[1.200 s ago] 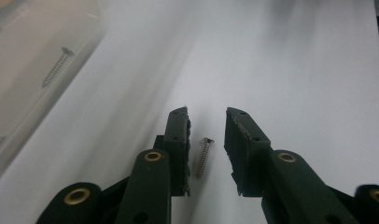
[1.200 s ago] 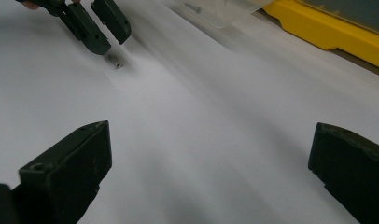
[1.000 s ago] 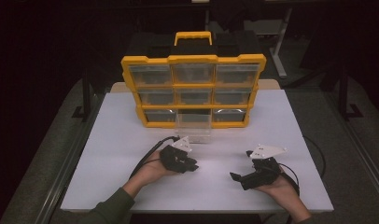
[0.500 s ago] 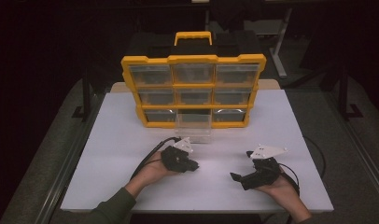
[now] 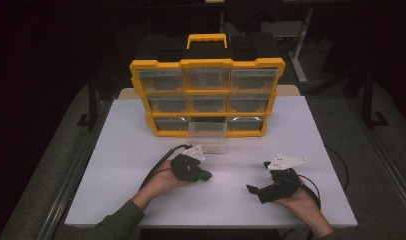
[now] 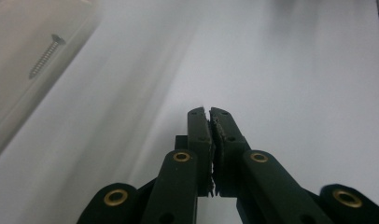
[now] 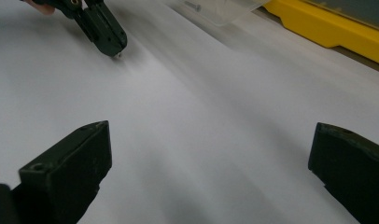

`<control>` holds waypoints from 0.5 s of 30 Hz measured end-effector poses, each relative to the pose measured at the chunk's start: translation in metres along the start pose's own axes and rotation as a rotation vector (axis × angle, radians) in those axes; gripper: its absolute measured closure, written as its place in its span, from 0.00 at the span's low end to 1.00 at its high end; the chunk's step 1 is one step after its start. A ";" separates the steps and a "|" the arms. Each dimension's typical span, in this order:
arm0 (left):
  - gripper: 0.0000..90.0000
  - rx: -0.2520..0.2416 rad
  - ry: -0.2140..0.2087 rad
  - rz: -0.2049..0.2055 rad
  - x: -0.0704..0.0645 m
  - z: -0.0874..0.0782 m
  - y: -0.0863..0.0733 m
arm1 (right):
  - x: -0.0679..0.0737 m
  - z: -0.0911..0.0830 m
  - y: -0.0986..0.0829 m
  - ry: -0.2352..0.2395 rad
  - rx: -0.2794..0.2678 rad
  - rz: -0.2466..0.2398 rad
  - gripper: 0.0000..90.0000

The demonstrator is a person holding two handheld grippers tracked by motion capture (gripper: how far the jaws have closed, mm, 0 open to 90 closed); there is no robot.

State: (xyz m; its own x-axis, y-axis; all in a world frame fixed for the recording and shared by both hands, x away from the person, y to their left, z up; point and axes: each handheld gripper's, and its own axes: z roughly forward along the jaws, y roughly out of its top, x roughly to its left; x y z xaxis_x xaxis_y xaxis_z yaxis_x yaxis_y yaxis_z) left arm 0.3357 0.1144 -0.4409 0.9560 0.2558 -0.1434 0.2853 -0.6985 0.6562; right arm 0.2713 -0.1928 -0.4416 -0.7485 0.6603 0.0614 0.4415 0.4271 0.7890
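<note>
On the white table (image 5: 141, 150), left gripper (image 5: 207, 176) hovers mid-table

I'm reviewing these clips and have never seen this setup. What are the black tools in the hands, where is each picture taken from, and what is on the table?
A person holds two hand-held black grippers, each with two jaws. The high view looks down on the white table. The left gripper has its jaws shut; something tiny seems to show at their tips, too small to name. The right gripper is open and empty. Each other picture comes from a camera riding on one gripper. At the table's far side stands a yellow organiser case with clear drawers. One clear plastic drawer is pulled out, with a metal screw inside.
</note>
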 end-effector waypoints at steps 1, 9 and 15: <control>0.97 0.002 -0.001 0.003 0.000 -0.001 0.001 | 0.000 0.000 0.000 0.000 -0.001 0.000 0.00; 0.97 -0.012 -0.005 -0.002 0.001 -0.011 0.010 | 0.000 0.000 0.000 0.001 -0.004 0.001 0.00; 0.97 -0.019 -0.002 0.012 0.002 -0.020 0.021 | 0.000 0.000 0.000 -0.002 -0.005 0.001 0.00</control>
State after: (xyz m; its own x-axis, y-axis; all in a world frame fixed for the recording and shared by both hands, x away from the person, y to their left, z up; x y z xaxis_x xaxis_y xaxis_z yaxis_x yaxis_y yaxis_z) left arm 0.3422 0.1140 -0.4127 0.9595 0.2463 -0.1368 0.2726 -0.6884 0.6721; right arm 0.2710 -0.1928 -0.4411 -0.7471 0.6619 0.0610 0.4398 0.4235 0.7920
